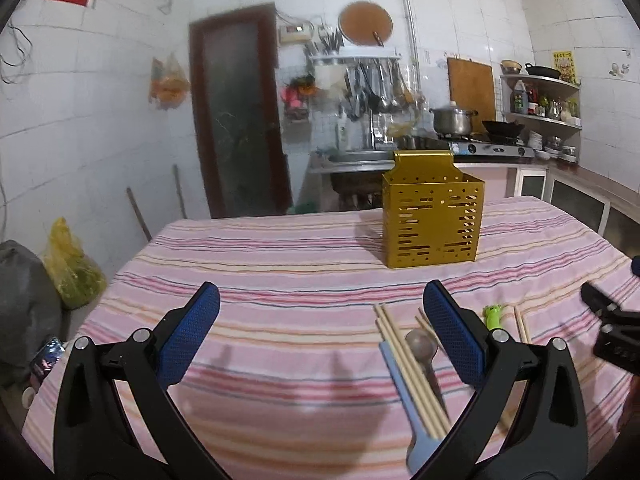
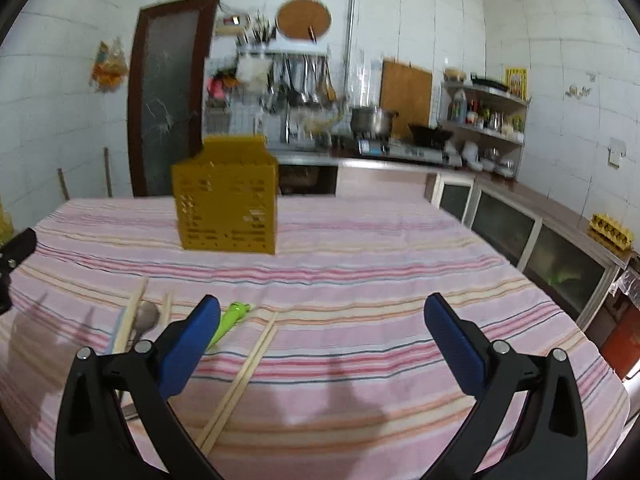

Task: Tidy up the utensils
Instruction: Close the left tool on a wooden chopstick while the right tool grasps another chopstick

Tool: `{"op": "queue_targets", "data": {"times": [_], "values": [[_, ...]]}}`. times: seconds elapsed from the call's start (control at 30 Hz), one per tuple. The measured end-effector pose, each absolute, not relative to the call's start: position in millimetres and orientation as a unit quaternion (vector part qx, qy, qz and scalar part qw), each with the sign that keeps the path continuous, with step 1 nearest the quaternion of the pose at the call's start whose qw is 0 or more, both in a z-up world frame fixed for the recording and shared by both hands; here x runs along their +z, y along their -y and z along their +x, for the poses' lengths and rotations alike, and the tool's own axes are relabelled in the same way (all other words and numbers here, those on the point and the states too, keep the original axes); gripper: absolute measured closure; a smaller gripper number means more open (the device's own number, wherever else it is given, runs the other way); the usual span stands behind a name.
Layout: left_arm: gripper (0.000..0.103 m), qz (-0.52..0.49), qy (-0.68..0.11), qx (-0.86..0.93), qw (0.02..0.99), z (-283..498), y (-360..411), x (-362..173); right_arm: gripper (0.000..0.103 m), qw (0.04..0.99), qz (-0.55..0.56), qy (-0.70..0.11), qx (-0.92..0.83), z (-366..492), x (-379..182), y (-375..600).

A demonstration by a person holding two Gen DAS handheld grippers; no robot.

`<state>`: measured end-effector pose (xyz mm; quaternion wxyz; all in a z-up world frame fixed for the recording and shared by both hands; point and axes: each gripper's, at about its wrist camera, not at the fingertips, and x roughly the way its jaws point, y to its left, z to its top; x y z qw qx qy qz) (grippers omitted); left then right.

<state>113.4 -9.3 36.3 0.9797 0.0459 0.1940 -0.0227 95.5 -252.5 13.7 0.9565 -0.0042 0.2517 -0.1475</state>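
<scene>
Left tool (image 1: 320, 332) spread wide, empty, above striped pink cloth on worktop (image 1: 280, 272). Right tool (image 2: 322, 336) likewise spread, empty. Gold perforated metal utensil holder (image 1: 432, 220) upright mid-worktop. Wooden chopsticks (image 1: 412, 376), round metal spoon (image 1: 421, 345), pale blue utensil (image 1: 404, 392) lie together near left tool; green utensil (image 2: 232, 320) beside separate chopstick pair (image 2: 244, 376).

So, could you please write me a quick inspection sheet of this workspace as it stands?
Surface: table under a pink striped cloth.
Job's things: gold holder upright at the far side; chopsticks, metal spoon, blue utensil and green utensil lying loose near the front; another chopstick pair apart from them.
Clutter: nothing seen on the cloth.
Grippers: left gripper and right gripper both open, holding nothing.
Cables: nothing seen on the table.
Surroundings: kitchen counter with stove, pot, wall shelves.
</scene>
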Motion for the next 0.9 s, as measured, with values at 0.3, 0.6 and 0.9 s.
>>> {"op": "queue_targets", "data": {"times": [0.3,0.6,0.9], "values": [[0.005,0.046,-0.272,-0.038,0.961,177,25,2,0.004,0.923,0.017,-0.349,-0.164,144,-25,266],[0.009,0.011,-0.335,-0.037,0.942,214,19,-34,0.004,0.906,0.03,-0.386,-0.173,153,-45,274],[0.018,0.01,-0.409,-0.038,0.912,240,21,-65,0.004,0.899,0.039,-0.402,-0.169,158,-51,276]]}}
